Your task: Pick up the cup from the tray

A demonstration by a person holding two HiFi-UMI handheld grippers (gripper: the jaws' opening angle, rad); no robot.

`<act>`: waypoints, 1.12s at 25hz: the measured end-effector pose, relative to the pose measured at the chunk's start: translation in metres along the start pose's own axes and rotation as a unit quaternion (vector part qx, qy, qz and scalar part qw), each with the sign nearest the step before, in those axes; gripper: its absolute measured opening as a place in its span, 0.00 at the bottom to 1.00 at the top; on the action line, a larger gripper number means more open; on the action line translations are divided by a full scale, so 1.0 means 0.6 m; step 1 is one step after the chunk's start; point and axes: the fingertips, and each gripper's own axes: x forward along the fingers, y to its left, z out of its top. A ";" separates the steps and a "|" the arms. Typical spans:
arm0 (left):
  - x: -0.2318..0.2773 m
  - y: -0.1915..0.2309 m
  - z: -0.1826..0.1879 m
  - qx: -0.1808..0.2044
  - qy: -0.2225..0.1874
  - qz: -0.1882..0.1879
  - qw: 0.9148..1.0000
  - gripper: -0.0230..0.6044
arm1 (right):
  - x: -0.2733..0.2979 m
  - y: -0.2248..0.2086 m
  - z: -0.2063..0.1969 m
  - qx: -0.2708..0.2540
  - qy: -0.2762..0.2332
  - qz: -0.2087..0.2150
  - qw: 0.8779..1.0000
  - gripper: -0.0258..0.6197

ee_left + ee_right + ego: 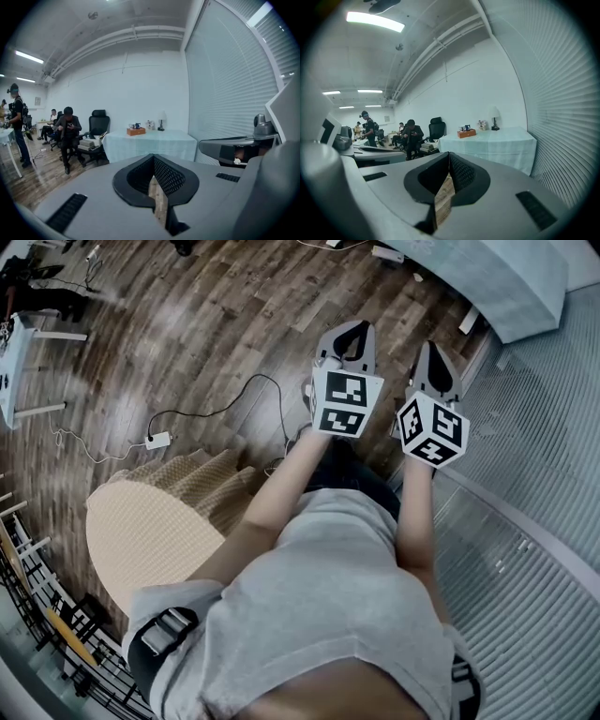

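Standing on a wood-plank floor (206, 324) beside a wall of window blinds (544, 427), a person in a grey T-shirt (328, 596) holds two tools out at about waist level, pointing across an open office where several people sit or stand at the far left. By the look of it, the job has not begun: nothing has been lifted, and the whole approach, the reach and the grasp are left to do. A cloth-covered desk (150, 143) stands well apart from the person, against the white back wall, with a black office chair (98, 124) just beside it. The left claw (153, 161) is pressed together with nothing between its pads, only a sliver of floor showing below where they meet; the right claw (449, 159) is likewise pressed together and carries nothing. On the far desk sits a low brown tray (136, 132), which could also be a shallow box, with a small table lamp (161, 123) to its right. The cup (137, 125) appears as a small dark shape at the tray's top edge, next to a pale cup (131, 126); whether they rest in the tray or just behind it cannot be told. At this range neither handle nor contents can be made out, and which of the two is meant is unclear.
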 end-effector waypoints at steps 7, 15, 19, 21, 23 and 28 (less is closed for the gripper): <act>0.022 -0.006 0.005 -0.005 0.004 -0.001 1.000 0.05 | 0.011 -0.018 -0.004 0.002 0.006 0.003 1.000 0.05; 0.082 0.014 0.005 -0.008 0.012 -0.005 1.000 0.05 | 0.072 -0.038 -0.004 0.014 0.013 -0.003 1.000 0.05; 0.140 0.044 0.022 -0.011 0.012 -0.008 1.000 0.05 | 0.138 -0.045 0.013 0.018 0.012 -0.004 1.000 0.05; 0.172 0.064 0.036 -0.012 0.011 -0.008 1.000 0.05 | 0.174 -0.045 0.026 0.014 0.011 -0.004 1.000 0.05; 0.206 0.089 0.058 -0.013 0.008 -0.008 1.000 0.05 | 0.215 -0.046 0.045 0.012 0.008 -0.005 1.000 0.05; 0.292 0.154 0.120 -0.008 -0.003 -0.014 1.000 0.05 | 0.329 -0.046 0.100 0.016 -0.003 -0.013 1.000 0.05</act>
